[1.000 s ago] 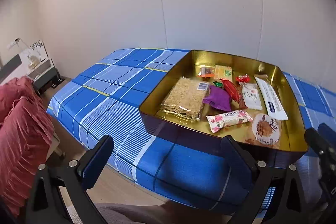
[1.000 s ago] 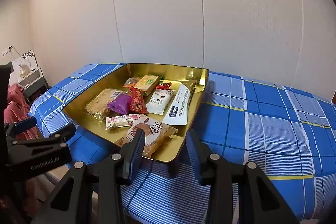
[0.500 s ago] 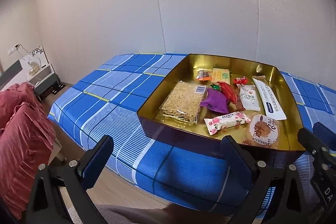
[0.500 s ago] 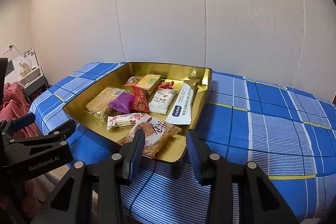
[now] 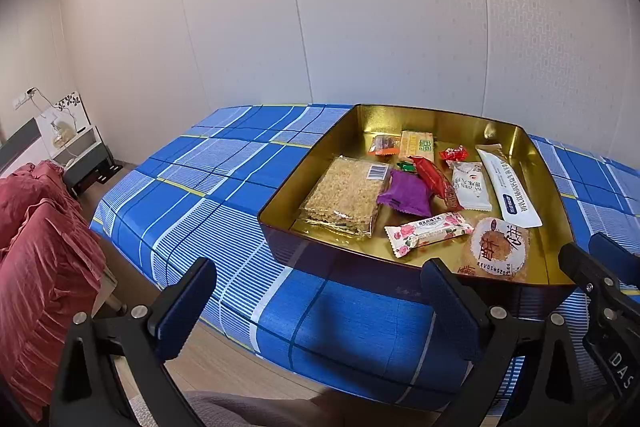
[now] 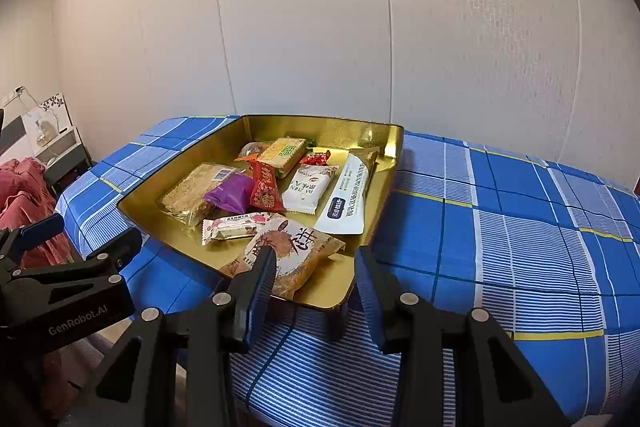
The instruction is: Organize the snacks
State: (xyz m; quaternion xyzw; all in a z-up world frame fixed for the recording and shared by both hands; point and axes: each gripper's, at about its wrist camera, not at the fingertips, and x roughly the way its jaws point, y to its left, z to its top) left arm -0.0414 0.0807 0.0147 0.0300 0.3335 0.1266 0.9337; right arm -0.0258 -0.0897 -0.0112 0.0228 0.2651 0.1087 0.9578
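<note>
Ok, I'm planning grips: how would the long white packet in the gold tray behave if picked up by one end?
The long white packet looks thin and film-wrapped, so it would probably sag if held at one end. Its far end leans on the gold tray wall, so pushing may slide it along the smooth metal. It is likely light for its length.

Snacks (image 6: 304, 189) in gold tray (image 6: 384, 163), claw (image 6: 316, 267) empty
</note>
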